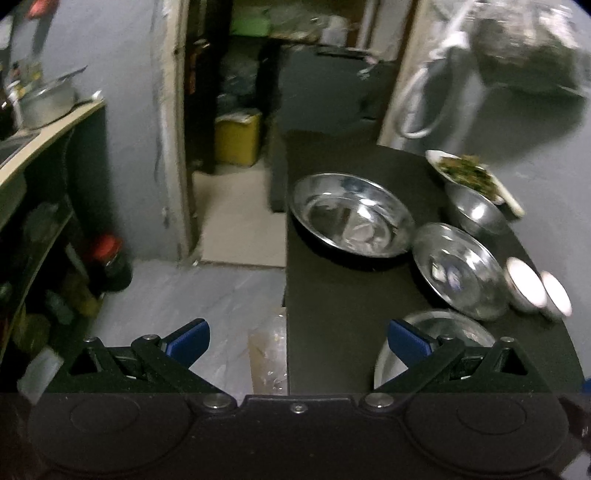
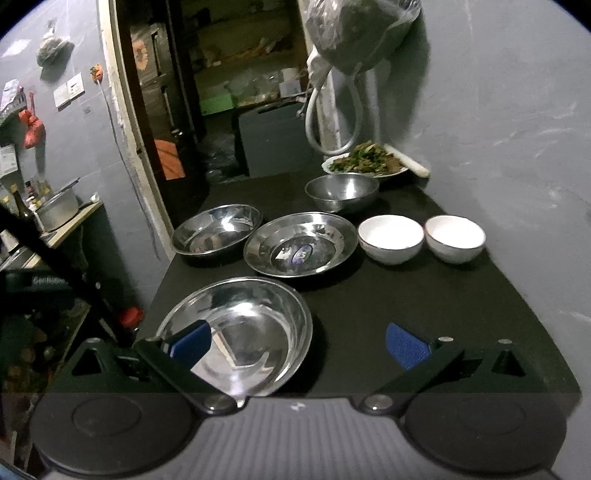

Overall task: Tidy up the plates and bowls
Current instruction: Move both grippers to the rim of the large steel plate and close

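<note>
On a black table [image 2: 406, 295] stand a near steel bowl [image 2: 240, 332], a shallow steel basin [image 2: 216, 234], a steel plate [image 2: 301, 243], a small steel bowl [image 2: 341, 192] and two white bowls [image 2: 390, 238] [image 2: 455, 238]. My right gripper [image 2: 297, 343] is open, its left finger over the near bowl, its right finger over bare table. My left gripper [image 1: 297, 341] is open, hovering over the table's left edge; the near steel bowl [image 1: 454, 332] lies by its right finger. The basin [image 1: 351, 214], plate [image 1: 458, 269] and white bowls [image 1: 524, 282] lie beyond.
A white plate of cooked greens [image 2: 365, 162] sits at the table's far end by the grey wall. A bagged bundle [image 2: 354, 33] hangs above it. Left of the table are grey floor [image 1: 184, 295], a shelf with bottles [image 1: 107, 262], a counter with a pot [image 1: 48, 103] and a doorway.
</note>
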`<action>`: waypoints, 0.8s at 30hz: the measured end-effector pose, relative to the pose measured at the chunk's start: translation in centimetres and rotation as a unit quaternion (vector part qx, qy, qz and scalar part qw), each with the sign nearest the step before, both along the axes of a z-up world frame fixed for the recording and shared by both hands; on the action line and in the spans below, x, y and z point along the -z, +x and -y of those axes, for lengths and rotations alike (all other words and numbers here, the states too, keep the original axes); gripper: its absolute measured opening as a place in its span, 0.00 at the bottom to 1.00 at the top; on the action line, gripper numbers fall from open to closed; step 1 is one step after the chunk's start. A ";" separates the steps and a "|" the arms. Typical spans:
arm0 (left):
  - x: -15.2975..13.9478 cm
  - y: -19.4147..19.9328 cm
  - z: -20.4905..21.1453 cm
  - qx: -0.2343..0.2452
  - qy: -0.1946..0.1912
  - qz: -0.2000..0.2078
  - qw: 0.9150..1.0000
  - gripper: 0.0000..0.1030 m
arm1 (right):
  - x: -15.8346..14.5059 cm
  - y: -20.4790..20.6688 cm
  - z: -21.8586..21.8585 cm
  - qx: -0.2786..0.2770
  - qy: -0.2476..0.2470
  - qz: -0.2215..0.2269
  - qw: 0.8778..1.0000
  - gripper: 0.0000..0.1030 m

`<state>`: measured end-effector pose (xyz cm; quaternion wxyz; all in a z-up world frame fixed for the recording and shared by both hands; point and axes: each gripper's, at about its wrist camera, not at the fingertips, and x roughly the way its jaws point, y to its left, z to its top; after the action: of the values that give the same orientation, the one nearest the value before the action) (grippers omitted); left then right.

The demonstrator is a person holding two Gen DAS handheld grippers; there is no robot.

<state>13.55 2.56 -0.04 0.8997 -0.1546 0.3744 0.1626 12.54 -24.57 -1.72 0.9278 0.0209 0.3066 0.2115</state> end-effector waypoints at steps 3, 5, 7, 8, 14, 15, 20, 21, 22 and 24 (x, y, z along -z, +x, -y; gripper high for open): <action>-0.3 2.1 -0.9 -0.020 -0.005 -0.006 1.000 0.99 | 0.1 2.1 -0.2 -0.021 0.004 -0.005 1.000 1.00; -0.4 3.6 -1.5 -0.027 -0.016 -0.015 0.999 0.99 | 0.2 3.5 -0.6 -0.039 0.005 -0.006 0.999 1.00; -0.3 4.7 -2.2 -0.034 -0.033 -0.017 0.999 0.99 | 0.3 4.8 -1.2 -0.052 0.006 -0.007 0.999 1.00; -0.3 5.3 -2.5 -0.038 -0.043 -0.017 0.998 0.99 | 0.2 5.5 -1.5 -0.057 0.009 -0.006 0.998 1.00; 0.9 9.4 -4.0 -0.055 -0.106 -0.012 0.993 0.99 | -0.1 10.7 -3.6 -0.084 0.015 -0.007 0.996 1.00; 1.3 10.1 -4.3 -0.057 -0.121 -0.010 0.991 0.97 | -0.2 11.7 -4.0 -0.088 0.016 -0.007 0.996 1.00; 2.6 12.6 -5.0 -0.063 -0.160 0.000 0.985 0.91 | -0.4 16.9 -7.0 -0.113 0.014 -0.009 0.993 0.99; 2.8 12.9 -5.1 -0.061 -0.165 0.002 0.984 0.89 | -0.5 17.8 -7.8 -0.122 0.012 -0.005 0.992 0.98; 3.0 13.3 -5.1 -0.059 -0.169 0.006 0.984 0.86 | -0.5 18.7 -8.4 -0.130 0.007 -0.003 0.991 0.97; 3.3 13.7 -5.2 -0.051 -0.174 0.016 0.983 0.83 | -0.4 20.2 -10.0 -0.148 -0.006 -0.001 0.989 0.91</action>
<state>27.26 7.71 -3.35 0.8555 -0.3300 0.3744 0.1383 32.71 -14.59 -1.29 0.8862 -0.0296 0.3083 0.3446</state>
